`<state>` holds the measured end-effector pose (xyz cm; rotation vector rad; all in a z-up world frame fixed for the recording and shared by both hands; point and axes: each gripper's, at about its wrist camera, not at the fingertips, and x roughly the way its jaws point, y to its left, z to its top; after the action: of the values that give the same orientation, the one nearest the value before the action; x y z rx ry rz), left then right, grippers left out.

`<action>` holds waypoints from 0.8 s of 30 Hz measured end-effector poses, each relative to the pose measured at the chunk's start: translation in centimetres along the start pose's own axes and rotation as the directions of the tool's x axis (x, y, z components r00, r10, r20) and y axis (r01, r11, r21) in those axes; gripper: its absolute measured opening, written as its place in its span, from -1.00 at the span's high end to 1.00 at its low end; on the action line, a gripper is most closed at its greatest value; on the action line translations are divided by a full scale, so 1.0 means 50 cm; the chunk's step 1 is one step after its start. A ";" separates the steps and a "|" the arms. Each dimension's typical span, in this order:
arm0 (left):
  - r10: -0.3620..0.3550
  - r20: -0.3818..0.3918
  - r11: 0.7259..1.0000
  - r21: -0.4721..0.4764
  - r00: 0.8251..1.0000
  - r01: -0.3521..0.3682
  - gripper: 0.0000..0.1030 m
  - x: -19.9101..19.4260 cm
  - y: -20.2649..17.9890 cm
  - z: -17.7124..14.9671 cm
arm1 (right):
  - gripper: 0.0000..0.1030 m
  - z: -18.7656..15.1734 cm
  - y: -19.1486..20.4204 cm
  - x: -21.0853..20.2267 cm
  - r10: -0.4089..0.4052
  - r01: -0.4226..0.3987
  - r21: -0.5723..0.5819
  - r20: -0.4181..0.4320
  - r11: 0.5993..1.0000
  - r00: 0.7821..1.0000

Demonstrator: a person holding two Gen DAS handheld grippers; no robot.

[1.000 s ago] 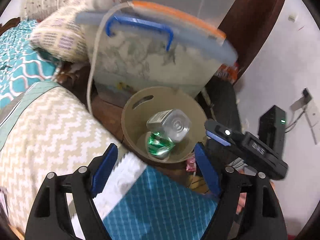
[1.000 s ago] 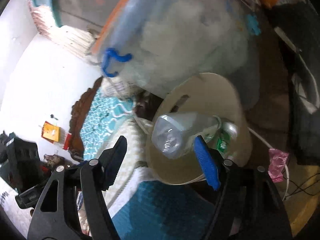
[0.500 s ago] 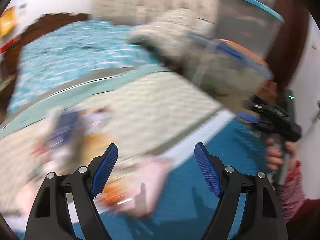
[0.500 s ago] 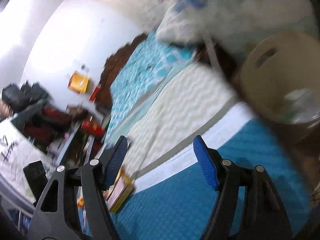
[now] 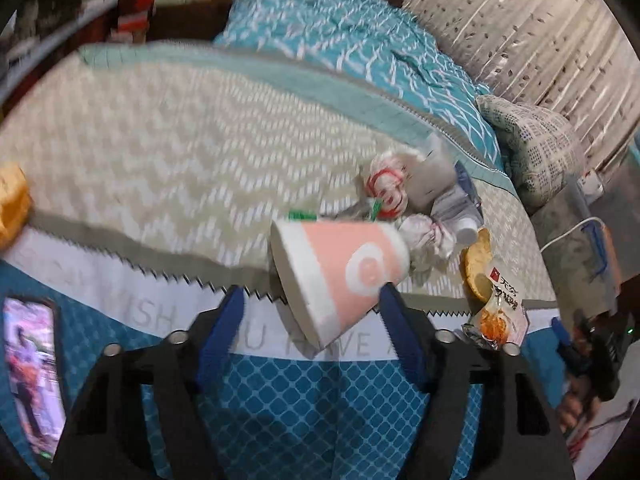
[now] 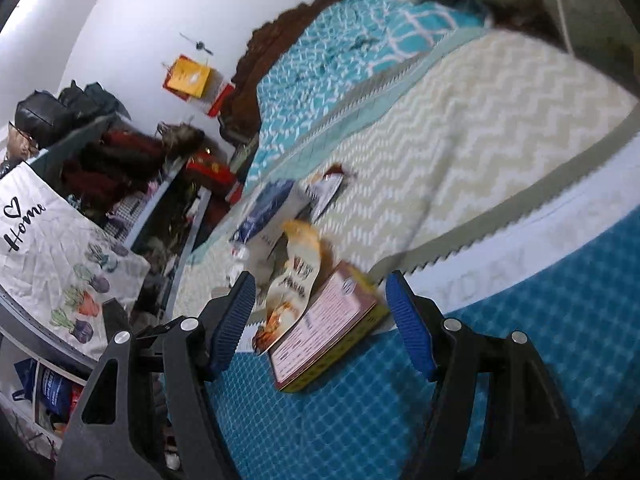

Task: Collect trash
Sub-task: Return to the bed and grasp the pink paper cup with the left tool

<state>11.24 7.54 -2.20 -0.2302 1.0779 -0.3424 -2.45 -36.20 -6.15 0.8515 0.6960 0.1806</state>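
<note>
on the bed, left wrist view: left gripper [image 5: 308, 312] has its jaws spread with nothing clamped, and the pink paper cup [image 5: 340, 272] lies on its side just ahead, its mouth end tipped toward the gap between the fingers and its long axis running diagonally up to the right, so this hand looks nearest to it; more crumpled wrappers [image 5: 404, 204] and a snack packet [image 5: 496, 304] sit beyond and to the right. right wrist view: right gripper [image 6: 320, 312] is also spread and empty, a flat box [image 6: 324, 332] and an orange snack wrapper [image 6: 296, 280] lying just ahead between its fingers on the blue blanket [image 6: 520, 340], the box's long axis slanting up to the right.
</note>
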 end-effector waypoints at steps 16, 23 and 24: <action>-0.275 -0.006 0.960 0.044 0.961 0.275 0.94 -0.011 -0.051 -0.044 | -0.25 0.019 0.032 0.092 -0.144 0.139 -0.089 -0.054 0.986 0.988; -0.331 -0.043 0.932 0.142 0.943 0.333 0.94 -0.051 -0.102 -0.106 | 0.35 0.030 0.091 0.214 -0.172 0.120 -0.253 -0.197 0.960 0.965; -0.328 -0.053 0.931 0.154 0.943 0.332 0.94 -0.048 -0.112 -0.114 | 0.62 0.022 0.096 0.227 -0.170 0.106 -0.264 -0.234 0.959 0.957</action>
<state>4.23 3.18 -0.87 -0.2637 1.0309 -0.7344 7.53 -29.04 -7.67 0.5397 0.9498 0.2475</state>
